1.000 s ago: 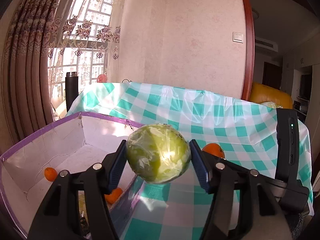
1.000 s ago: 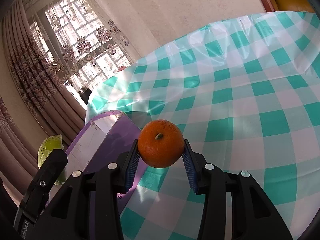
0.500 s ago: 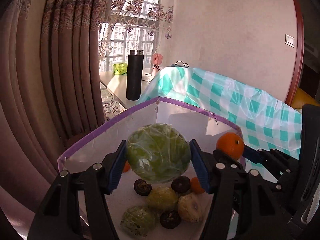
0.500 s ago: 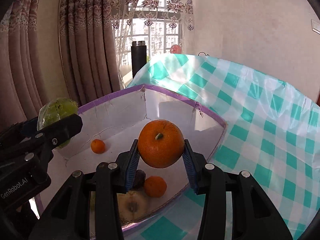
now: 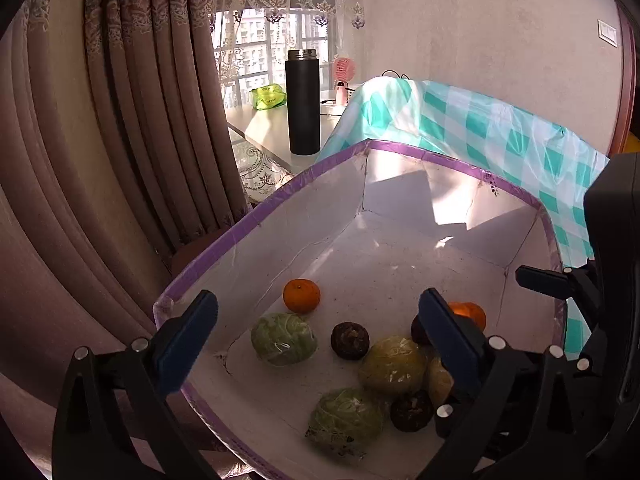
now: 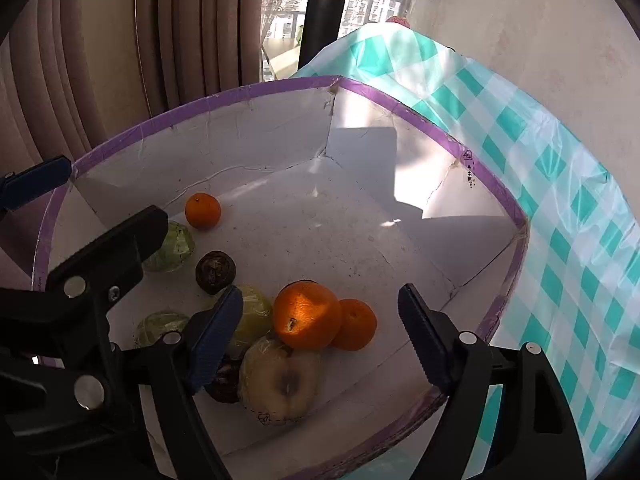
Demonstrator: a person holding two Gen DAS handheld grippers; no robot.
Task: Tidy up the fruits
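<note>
A white cardboard box with a purple rim (image 5: pixel 452 162) (image 6: pixel 408 110) holds several fruits. My left gripper (image 5: pixel 316 340) is open and empty above the box's near left part. Below it lie a wrapped green fruit (image 5: pixel 283 338), a small orange (image 5: pixel 301 295), a dark round fruit (image 5: pixel 350 340) and more wrapped green fruits (image 5: pixel 344 420). My right gripper (image 6: pixel 320 338) is open and empty above a large orange (image 6: pixel 306 314), which rests on the pile beside a smaller orange (image 6: pixel 358 324) and a wrapped pale apple (image 6: pixel 280 380).
The box stands at the edge of a table with a teal checked cloth (image 5: pixel 500 132) (image 6: pixel 560 184). A black flask (image 5: pixel 303 102), a pink fan (image 5: pixel 344 80) and a green packet (image 5: pixel 268 97) stand on a side table behind. Curtains (image 5: pixel 120 120) hang left.
Both grippers moved over the box and opened. The left let the wrapped green fruit fall into the box; the right let the large orange fall onto the pile.
</note>
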